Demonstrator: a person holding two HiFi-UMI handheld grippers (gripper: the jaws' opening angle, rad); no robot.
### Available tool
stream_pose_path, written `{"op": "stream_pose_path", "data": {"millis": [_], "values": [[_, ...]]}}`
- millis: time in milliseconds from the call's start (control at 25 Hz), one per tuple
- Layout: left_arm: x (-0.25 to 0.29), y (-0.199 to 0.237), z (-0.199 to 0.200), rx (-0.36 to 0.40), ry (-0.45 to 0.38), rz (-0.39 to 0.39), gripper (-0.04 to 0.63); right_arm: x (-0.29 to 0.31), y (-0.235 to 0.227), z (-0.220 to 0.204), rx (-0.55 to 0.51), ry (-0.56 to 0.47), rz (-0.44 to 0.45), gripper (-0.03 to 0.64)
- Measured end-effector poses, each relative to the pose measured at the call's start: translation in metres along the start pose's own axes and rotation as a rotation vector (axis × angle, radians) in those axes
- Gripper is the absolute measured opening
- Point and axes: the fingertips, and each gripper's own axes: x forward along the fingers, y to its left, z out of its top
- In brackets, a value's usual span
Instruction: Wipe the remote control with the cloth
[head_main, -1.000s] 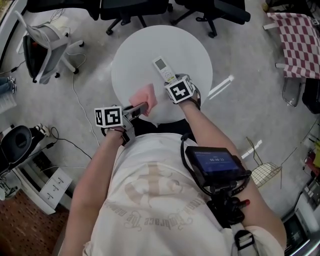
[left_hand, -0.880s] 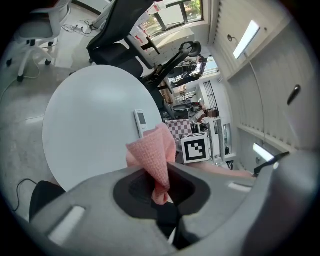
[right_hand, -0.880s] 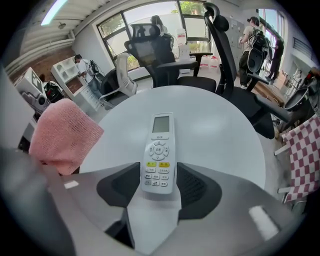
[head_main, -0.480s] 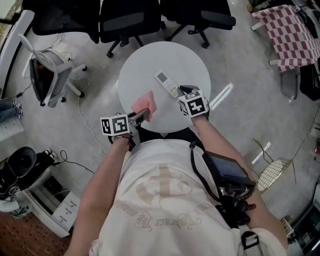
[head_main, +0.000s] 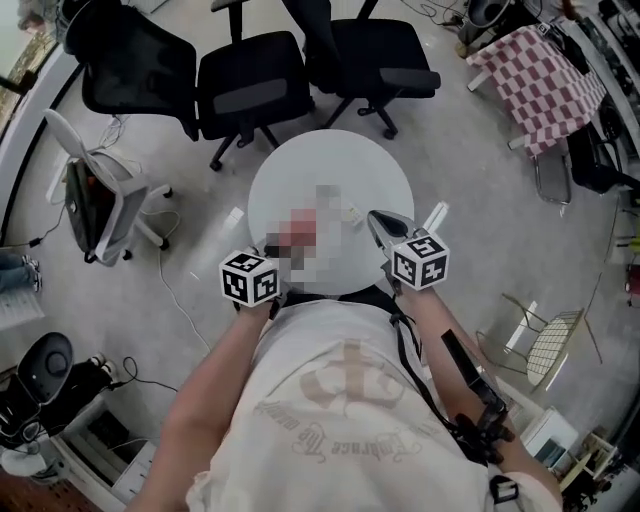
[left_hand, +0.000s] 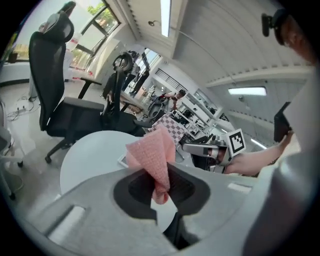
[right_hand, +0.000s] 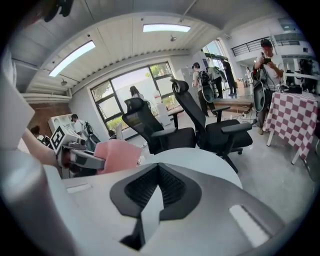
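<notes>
Nearest, in the head view, a pale T-shirt (head_main: 330, 400) of soft fabric with a faded print is seen.

The left tool (left_hand: 160, 192) is closed on the cloth (left_hand: 152, 150). In the left gripper view the dark ribbed pads are pressed on a bunched lower part of it, and the rest rises above the jaws as a folded peak. The cloth is pink, with a fine woven grid texture. This weave is shown only by the left gripper view. In the head view the cloth is mostly covered by a blurred patch, and in the right gripper view it is only a smooth pink shape.

The right tool (right_hand: 159, 174) has just been closing. Its grey jaws are now brought together at the tips, and nothing is held between them.

The remote control (head_main: 351, 213) is lying on the worktop (head_main: 330, 160), between the cloth and the tips of the right tool. Only its pale end is visible beside the patch, and its buttons cannot be made out. Whether the right tool touches it cannot be told from the head view. In the left gripper view a pale corner is seen just left of the cloth, largely hidden behind it.

The worktop is round, white and smooth. Beyond it, black office chairs (head_main: 255, 85) are placed on the grey floor (head_main: 480, 200). Far right, a red and white checked fabric (head_main: 540, 85) is partly cut off.
</notes>
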Motion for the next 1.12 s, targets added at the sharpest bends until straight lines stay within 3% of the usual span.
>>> {"op": "stream_pose_path", "data": {"millis": [160,360,1120], "values": [[-0.006,-0.007,0.008,0.067,-0.008,-0.033,0.037,-0.026,0.017,0.011,-0.04,-0.074,-0.027,0.006],[-0.01,-0.01,0.012,0.092,0.002,-0.061,0.037,-0.044,0.027,0.015,-0.032,-0.131,-0.066,0.006],[-0.013,-0.016,0.013,0.17,0.043,-0.113,0.037,-0.048,0.047,0.015,-0.039,-0.175,-0.086,0.006]]}}
